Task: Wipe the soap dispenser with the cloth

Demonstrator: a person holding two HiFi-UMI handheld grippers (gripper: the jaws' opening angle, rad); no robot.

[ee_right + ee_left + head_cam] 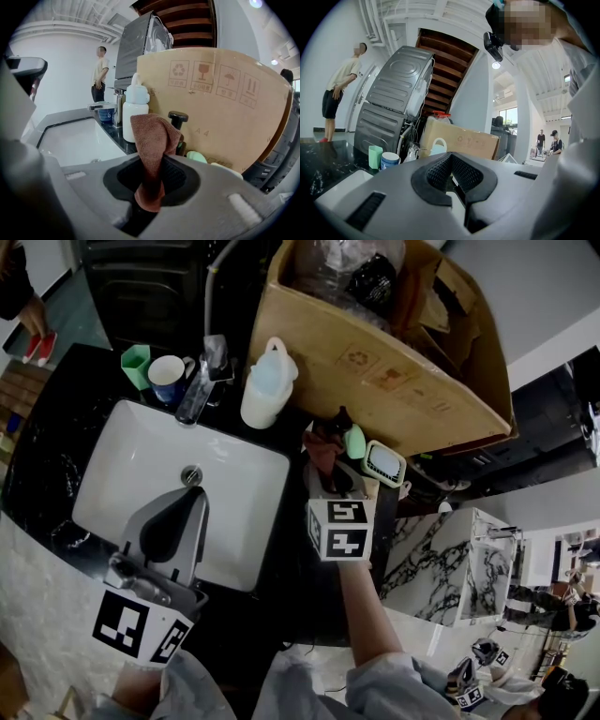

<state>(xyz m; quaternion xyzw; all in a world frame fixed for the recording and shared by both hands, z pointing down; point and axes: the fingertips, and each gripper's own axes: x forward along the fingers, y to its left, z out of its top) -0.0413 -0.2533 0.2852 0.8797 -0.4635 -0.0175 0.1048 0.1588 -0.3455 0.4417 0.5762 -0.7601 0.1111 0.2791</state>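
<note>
The soap dispenser (pixel 341 416) shows its black pump on the dark counter, right of the sink and against the cardboard box. In the right gripper view its pump head (pixel 178 117) pokes out just behind the cloth. My right gripper (pixel 328 472) (pixel 154 165) is shut on the brown cloth (pixel 322 448) (pixel 152 140), which stands up from the jaws and reaches the dispenser's near side; whether it touches is unclear. The dispenser's body is hidden. My left gripper (pixel 195 498) (pixel 451 161) hovers over the sink, shut with nothing in it.
The white sink basin (pixel 122 456) has a faucet (pixel 200 381) at the back. A white jug (pixel 267 385), a blue mug (pixel 169 379) and a green cup (pixel 136 365) stand along the rear counter. The large cardboard box (pixel 375 343) crowds the dispenser. A soap dish (pixel 384 463) lies at right.
</note>
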